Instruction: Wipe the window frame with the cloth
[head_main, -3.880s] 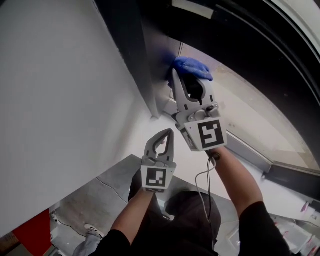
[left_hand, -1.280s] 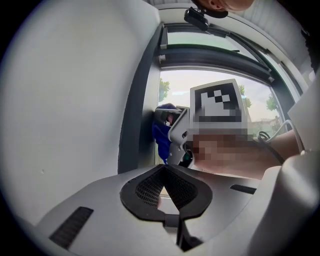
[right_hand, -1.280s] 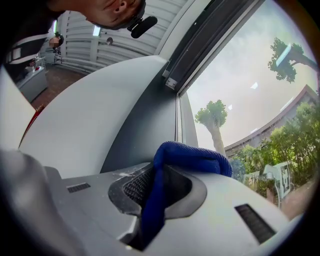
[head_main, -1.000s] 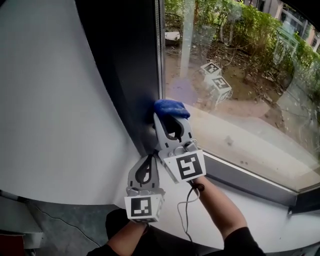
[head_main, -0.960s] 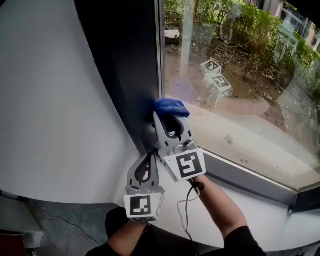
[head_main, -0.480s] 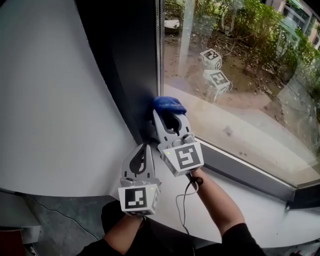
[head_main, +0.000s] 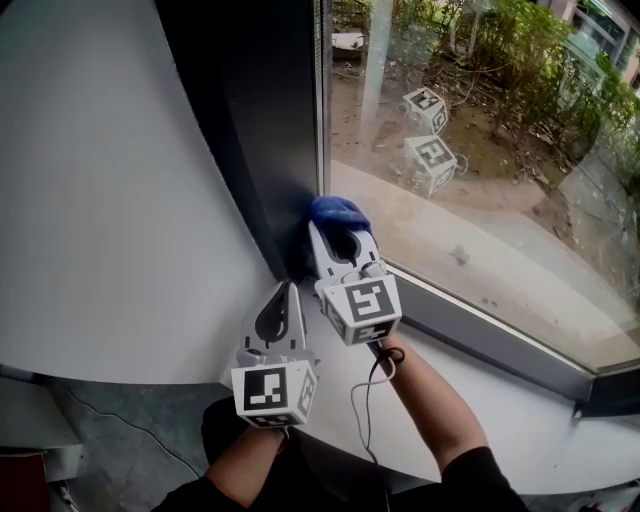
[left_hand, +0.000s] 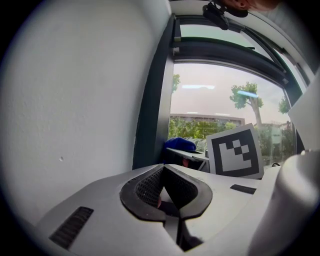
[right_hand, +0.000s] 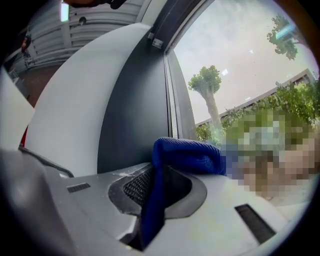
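Observation:
A blue cloth (head_main: 338, 211) is pinched in my right gripper (head_main: 332, 226), which is shut on it; the cloth bunches over the tips (right_hand: 187, 155). It presses against the dark vertical window frame (head_main: 270, 130) low down, near the corner where the upright meets the bottom rail (head_main: 480, 330). My left gripper (head_main: 283, 292) is shut and holds nothing; it hangs just below and left of the right one, near the white wall. In the left gripper view the closed left gripper (left_hand: 162, 167) points at the frame (left_hand: 156, 115), with the cloth (left_hand: 181, 144) beyond.
A curved white wall (head_main: 110, 200) lies left of the frame. The glass pane (head_main: 470, 150) to the right reflects both marker cubes. A white sill (head_main: 470, 420) runs under the bottom rail. A cable (head_main: 365, 400) hangs from the right gripper.
The right gripper with the cloth has slid down the vertical frame from high up to near the bottom corner. The left gripper followed downwards, staying shut and empty.

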